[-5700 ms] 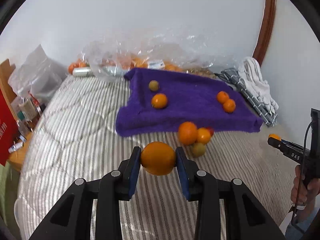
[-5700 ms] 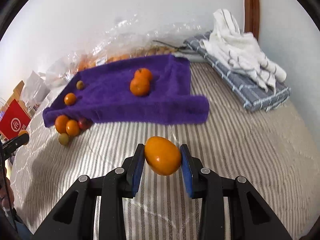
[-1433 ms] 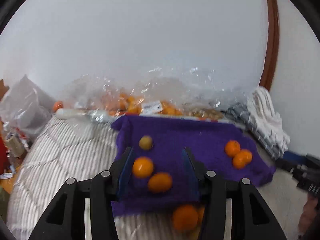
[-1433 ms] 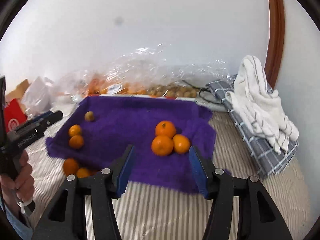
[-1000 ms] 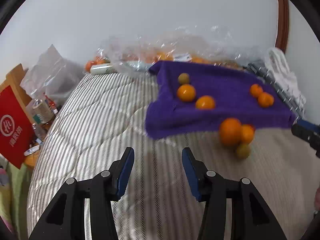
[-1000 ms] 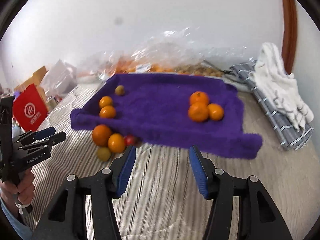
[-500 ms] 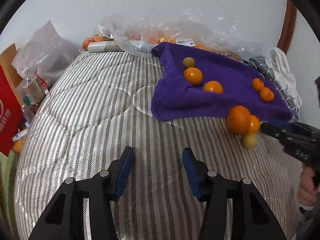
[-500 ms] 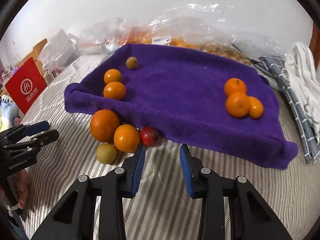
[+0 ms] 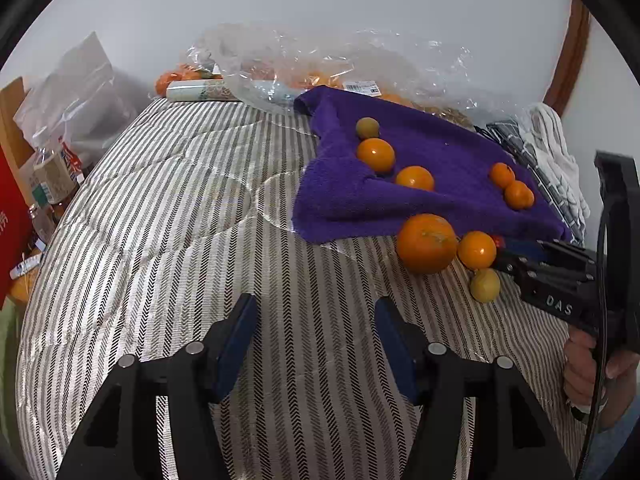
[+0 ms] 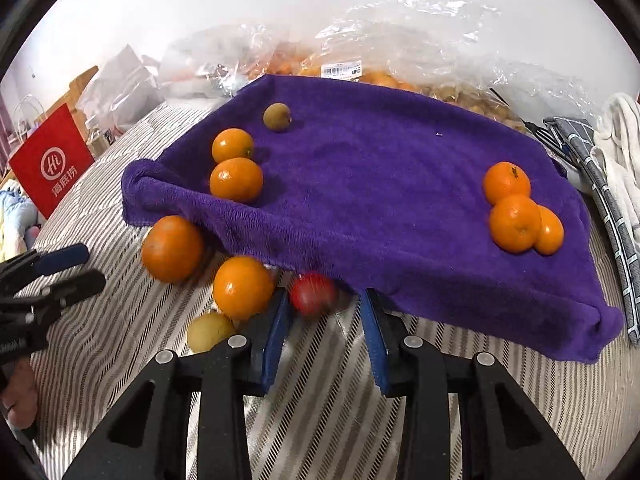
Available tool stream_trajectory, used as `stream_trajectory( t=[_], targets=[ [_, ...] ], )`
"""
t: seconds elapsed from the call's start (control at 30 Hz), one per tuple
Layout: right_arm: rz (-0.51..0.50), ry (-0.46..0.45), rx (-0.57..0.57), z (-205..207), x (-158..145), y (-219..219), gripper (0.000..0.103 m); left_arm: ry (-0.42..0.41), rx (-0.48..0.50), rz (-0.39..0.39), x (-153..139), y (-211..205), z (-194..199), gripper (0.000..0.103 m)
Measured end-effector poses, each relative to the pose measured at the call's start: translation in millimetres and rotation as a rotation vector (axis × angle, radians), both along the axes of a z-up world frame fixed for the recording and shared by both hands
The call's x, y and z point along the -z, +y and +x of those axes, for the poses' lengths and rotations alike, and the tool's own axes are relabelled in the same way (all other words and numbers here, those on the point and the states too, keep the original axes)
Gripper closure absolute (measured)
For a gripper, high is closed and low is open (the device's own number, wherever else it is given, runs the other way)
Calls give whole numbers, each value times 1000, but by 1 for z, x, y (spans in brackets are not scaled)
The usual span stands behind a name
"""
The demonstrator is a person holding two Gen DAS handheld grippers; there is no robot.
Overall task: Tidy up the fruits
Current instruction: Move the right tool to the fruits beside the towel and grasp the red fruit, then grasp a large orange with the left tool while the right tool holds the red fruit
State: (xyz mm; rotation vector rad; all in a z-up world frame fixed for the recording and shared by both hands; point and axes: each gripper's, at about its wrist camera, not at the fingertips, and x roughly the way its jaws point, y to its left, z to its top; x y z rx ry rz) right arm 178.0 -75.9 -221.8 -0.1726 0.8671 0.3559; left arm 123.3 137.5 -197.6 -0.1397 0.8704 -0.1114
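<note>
Right wrist view: right tool [image 10: 325,312] spread, red fruit [image 10: 313,294] just past its tips, untouched, on bed [image 10: 120,320] at purple towel [image 10: 380,184] edge. Left tool [image 9: 316,320] opening, empty, over bed.

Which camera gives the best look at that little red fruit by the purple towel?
The right wrist view: the red fruit sits close and whole, just beyond the right gripper, at the edge of the purple towel. The left wrist view shows only a red sliver behind an orange.
</note>
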Motion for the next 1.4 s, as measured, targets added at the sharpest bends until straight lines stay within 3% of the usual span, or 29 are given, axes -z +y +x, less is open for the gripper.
stream_trajectory(
  t=[0.1, 0.23, 0.7, 0.87, 1.03, 1.27, 1.4],
  targets=[
    [15, 7, 1, 3, 0, 3, 64, -1, 1, -7, 0, 1, 0, 43],
    [-8, -1, -5, -1, 0, 3, 79, -4, 1, -29, 0, 4, -1, 43],
    [36, -87, 147, -34, -20, -89, 79, -3, -23, -27, -1, 4, -6, 45],
    [54, -108, 195, -38, -19, -118, 79, 15, 36, -104, -6, -11, -15, 45],
    [79, -102, 222, -41, -14, -132, 79, 13, 64, -53, -17, -31, -10, 45],
    [128, -102, 234, -42, -8, -138, 79, 25, 113, -71, -18, -55, 15, 43],
    [164, -102, 249, -42, -7, -143, 79, -3, 115, 25, -12, -75, 31, 43]
  ],
)
